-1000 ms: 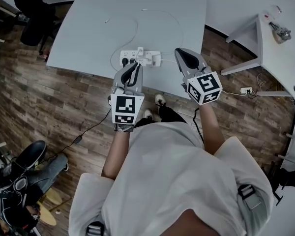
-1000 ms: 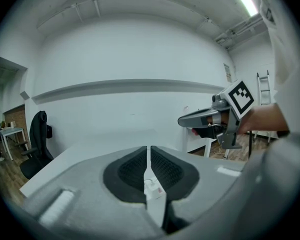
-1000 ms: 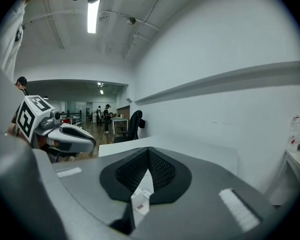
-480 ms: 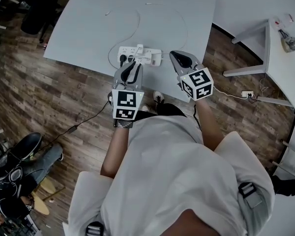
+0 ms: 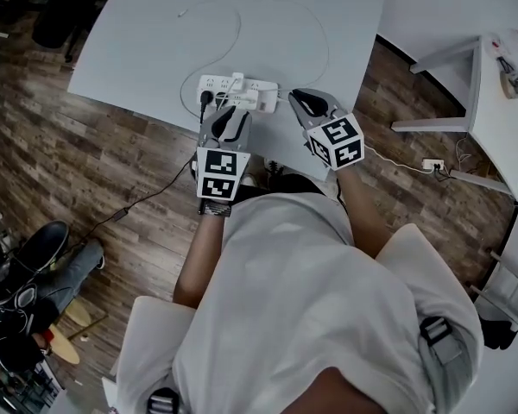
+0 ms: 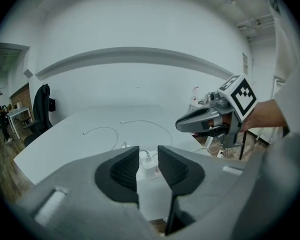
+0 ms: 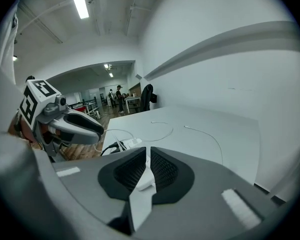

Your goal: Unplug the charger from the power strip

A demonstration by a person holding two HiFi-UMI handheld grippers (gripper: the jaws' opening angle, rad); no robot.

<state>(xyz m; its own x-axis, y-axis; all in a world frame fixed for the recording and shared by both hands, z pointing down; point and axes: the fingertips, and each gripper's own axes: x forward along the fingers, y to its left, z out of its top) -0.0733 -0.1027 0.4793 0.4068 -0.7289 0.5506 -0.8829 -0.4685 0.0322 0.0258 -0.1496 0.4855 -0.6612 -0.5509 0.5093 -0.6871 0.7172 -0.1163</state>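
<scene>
Grippers: two were counted, left gripper (image 5: 231,115) and right gripper (image 5: 300,100), at the table (image 5: 129,50) edge.
Left jaws: opening, nothing gripped (the charger (image 6: 150,165) was only seen through the gap, farther off).
Right jaws: closed to a sliver, empty.
Charger: one, plugged into the one power strip (image 5: 216,84).
Cables: two white cables (image 6: 101,128) were laid on top; the black cord (image 5: 160,192) to the floor was caught only in the head view.

Lighting is even and diffuse. A ceiling strip light (image 7: 80,1) glares at 11 o'clock in the right gripper view. Both gripper views show fisheye bending and dark corners. The bench (image 5: 155,50) is bright, nearly shadowless.
</scene>
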